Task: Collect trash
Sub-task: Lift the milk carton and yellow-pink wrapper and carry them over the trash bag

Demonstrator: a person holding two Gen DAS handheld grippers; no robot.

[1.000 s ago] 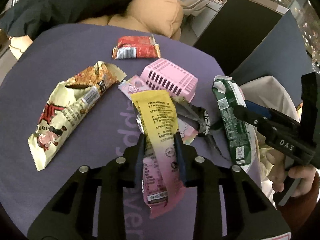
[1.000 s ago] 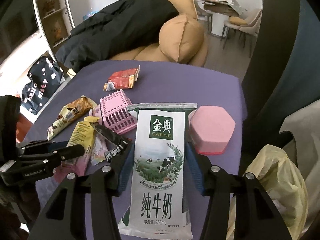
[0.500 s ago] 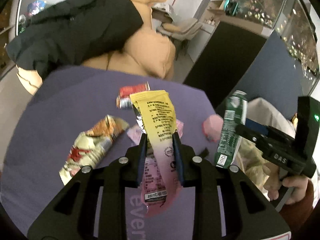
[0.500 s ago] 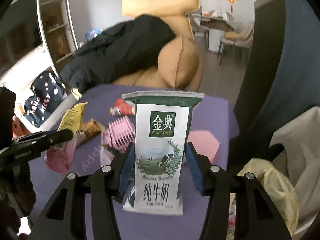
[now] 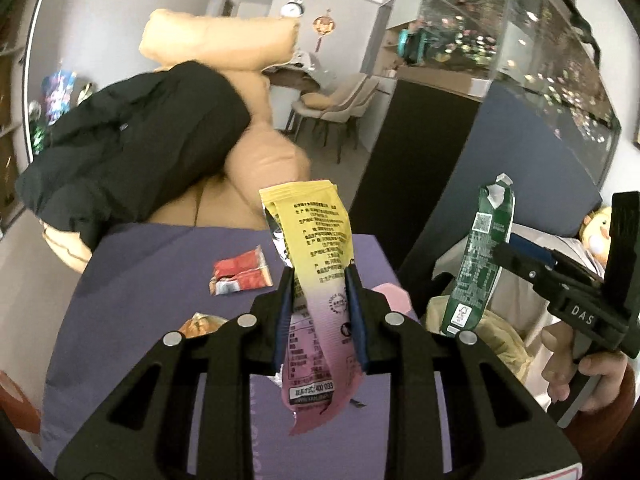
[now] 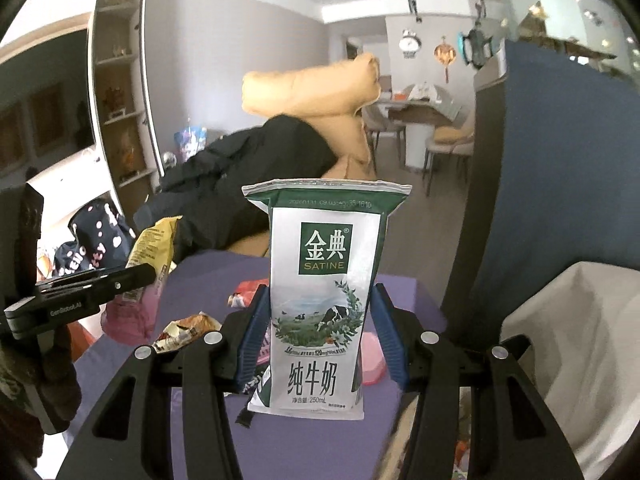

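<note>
My left gripper [image 5: 318, 280] is shut on a yellow-and-pink snack wrapper [image 5: 316, 256] and holds it upright above the purple table [image 5: 140, 272]. My right gripper [image 6: 320, 300] is shut on a green-and-white milk pouch [image 6: 324, 280], also raised above the table. The pouch shows edge-on in the left wrist view [image 5: 478, 260], and the wrapper shows at the left of the right wrist view [image 6: 154, 244]. A red wrapper [image 5: 240, 274] and a brown-and-cream snack wrapper [image 6: 186, 330] lie on the table.
A pink hexagonal box [image 6: 372, 358] sits on the table behind the pouch. A yellowish plastic bag [image 5: 496, 340] hangs off the table's right side. A black coat [image 5: 132, 152] over tan cushions [image 5: 224, 44] lies beyond the table. A dark partition [image 5: 408, 168] stands to the right.
Both grippers have lifted their loads off the table and tilted upward, so the room now fills both views. The pink basket has dropped out of sight.
</note>
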